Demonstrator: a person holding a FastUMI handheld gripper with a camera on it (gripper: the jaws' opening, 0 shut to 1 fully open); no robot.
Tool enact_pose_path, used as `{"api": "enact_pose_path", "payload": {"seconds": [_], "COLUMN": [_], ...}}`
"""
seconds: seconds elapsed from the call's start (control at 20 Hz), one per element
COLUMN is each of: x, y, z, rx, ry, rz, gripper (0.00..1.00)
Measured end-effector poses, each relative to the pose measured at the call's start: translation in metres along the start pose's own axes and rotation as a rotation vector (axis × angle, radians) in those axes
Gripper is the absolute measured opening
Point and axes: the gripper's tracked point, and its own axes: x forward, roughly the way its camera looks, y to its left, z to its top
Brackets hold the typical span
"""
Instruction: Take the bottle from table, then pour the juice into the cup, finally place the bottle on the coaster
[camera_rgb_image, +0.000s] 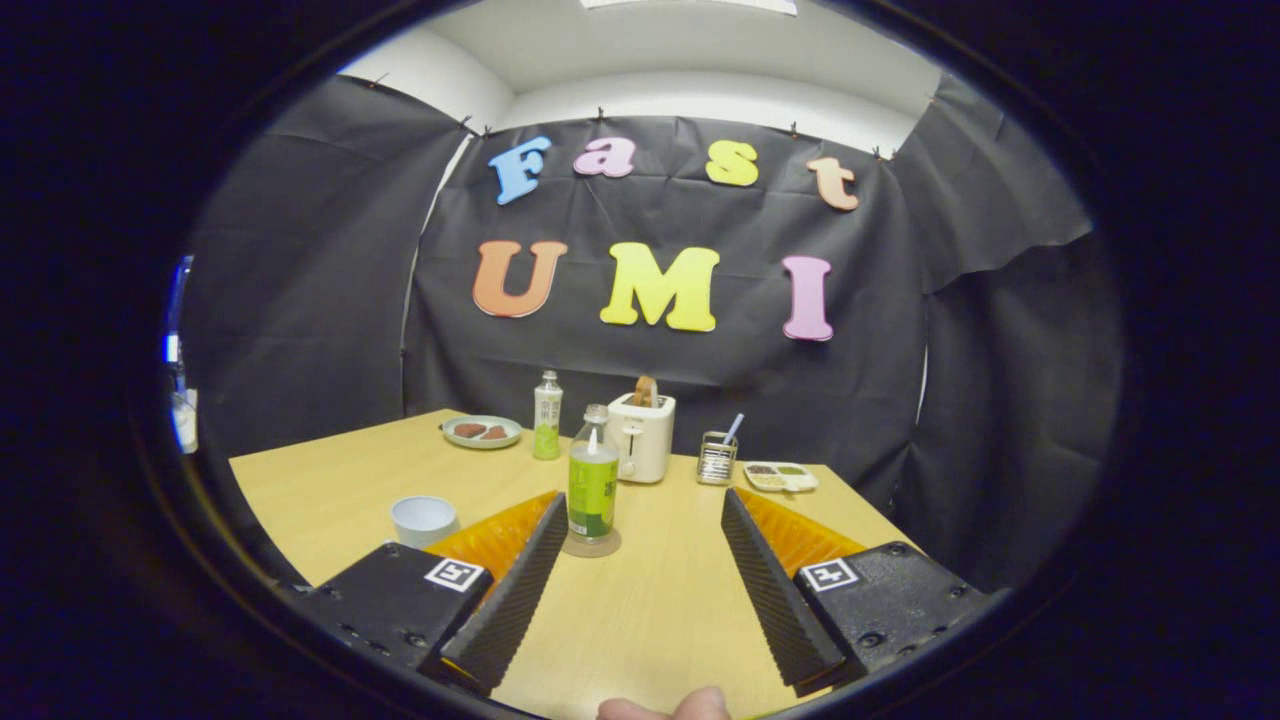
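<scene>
The bottle (593, 478) stands upright on a round, translucent coaster (591, 544) on the table (330, 490), just ahead of the left finger's tip and slightly inside the gap between the fingers. It is a clear plastic cylinder with a pale cap, a green and yellow wrap label, and green liquid inside.

The gripper (640, 515) is spread wide; neither finger touches the bottle. Each of the fingers (520, 580) is a black wedge with a finely ribbed inner face, backed by a translucent orange panel and a black block carrying a square printed marker.

The cup (423, 519) is a short white cylinder with an open top, standing left of the left finger, apart from the bottle.

The table has a smooth, light wood-grain surface. Beyond the bottle stand:
- a second bottle (547, 415), taller, with a white and green label;
- a cream toaster (642, 435), box-shaped with rounded edges, with a brown slice in its slot;
- a round plate (482, 431) bearing dark pieces;
- a small wire holder (717, 458) with a utensil;
- a shallow divided dish (781, 476).

A fingertip (665, 706) shows at the near table edge.
</scene>
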Motion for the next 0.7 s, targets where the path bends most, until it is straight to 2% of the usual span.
{"api": "enact_pose_path", "payload": {"seconds": [0.35,0.7], "x": [-0.052,-0.076], "y": [-0.003,-0.001], "z": [0.014,0.014], "rx": [-0.014,0.000], "ry": [-0.110,-0.126], "rz": [-0.024,-0.030], "gripper": [1.00,1.00]}}
